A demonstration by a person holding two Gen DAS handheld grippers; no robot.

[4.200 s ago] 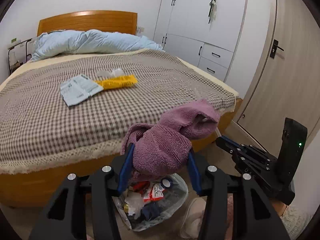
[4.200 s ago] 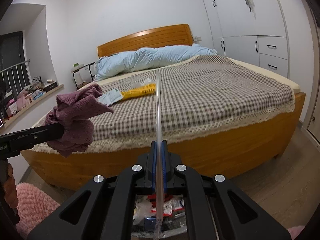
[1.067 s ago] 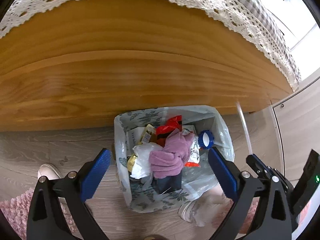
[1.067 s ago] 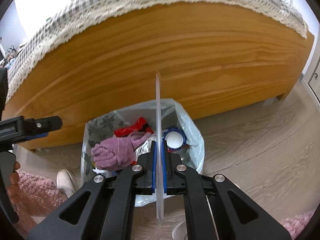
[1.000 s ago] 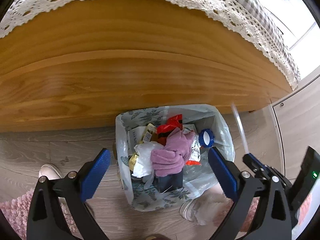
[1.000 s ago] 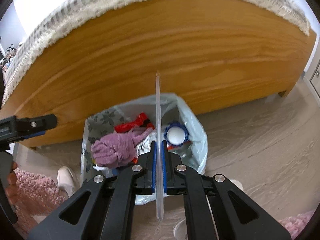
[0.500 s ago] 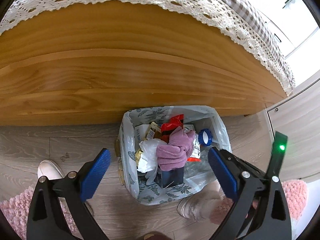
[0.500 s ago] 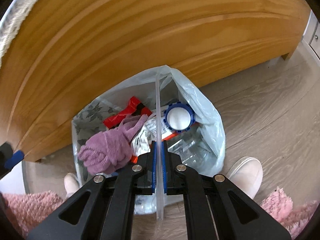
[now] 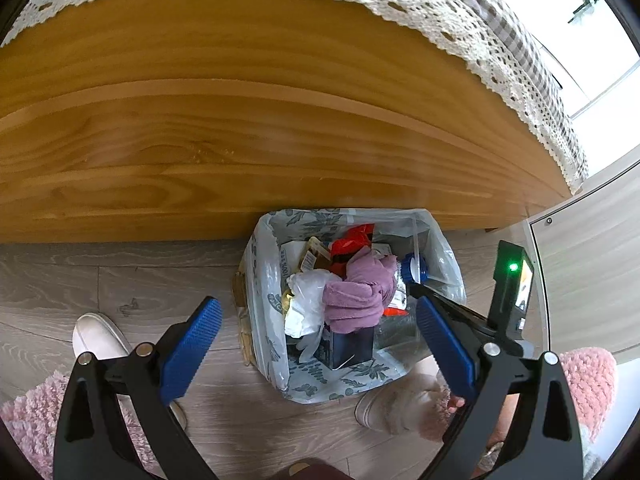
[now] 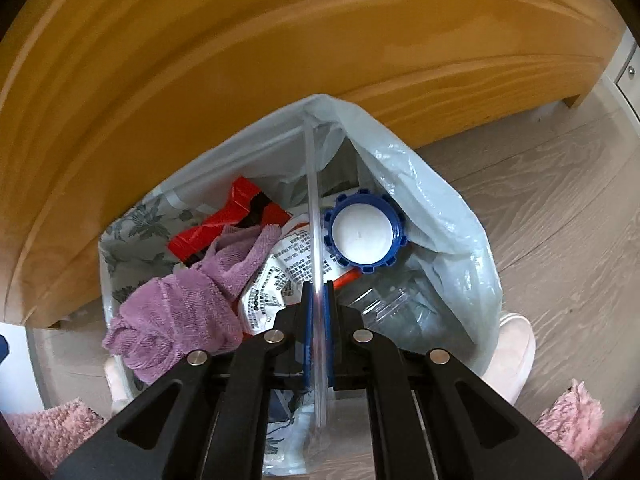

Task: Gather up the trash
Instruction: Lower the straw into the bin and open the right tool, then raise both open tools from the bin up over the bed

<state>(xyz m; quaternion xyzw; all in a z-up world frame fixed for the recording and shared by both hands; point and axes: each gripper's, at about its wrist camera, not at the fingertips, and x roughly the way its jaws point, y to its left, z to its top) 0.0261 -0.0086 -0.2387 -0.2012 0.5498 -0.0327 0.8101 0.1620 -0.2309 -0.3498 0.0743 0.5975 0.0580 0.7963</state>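
Right gripper (image 10: 318, 292): nearest the lens in the right wrist view, pointing steeply down. Jaws clamped flat on the clear straw, blue pads pressed to either side of it.
Clear straw (image 10: 313, 216): runs from the pads toward 12 o'clock; far tip sits inside the bag mouth, close to the back edge of the liner. Lower end sticks out behind the pads toward 6 o'clock.
Left gripper (image 9: 320, 344): foreground of the left wrist view, jaws spread wide with nothing between them. Blue pads (image 9: 191, 350) stand at 8 and 4 o'clock of the bin.
Trash bag (image 9: 262, 280): pale plastic liner with a grey leaf print, open, on the floor against the bed frame. Framed between the left gripper's fingers, at frame centre.
Purple cloth (image 10: 188, 300): crumpled on top of the heap, at 9 o'clock of the right gripper's pads. Released, touching neither tool.
Printed wrapper (image 10: 276, 276): white with black text, just beyond the pads, partly under the cloth.
Blue-rimmed lid (image 10: 364, 234): white face up, at 1 o'clock of the pads, just beside the straw.
Red packet (image 10: 232, 216): at 11 o'clock, behind the cloth.
White slipper (image 9: 100, 338): on the floor at 9 o'clock of the bag.
Pink rug (image 10: 572, 416): fluffy, at 5 o'clock in the right wrist view.
Wood floor (image 10: 560, 220): grey planks around the bag.
Bed frame (image 9: 240, 120): orange wood, fills the far half.
Lace-edged cover (image 9: 460, 28): overhangs its top edge.
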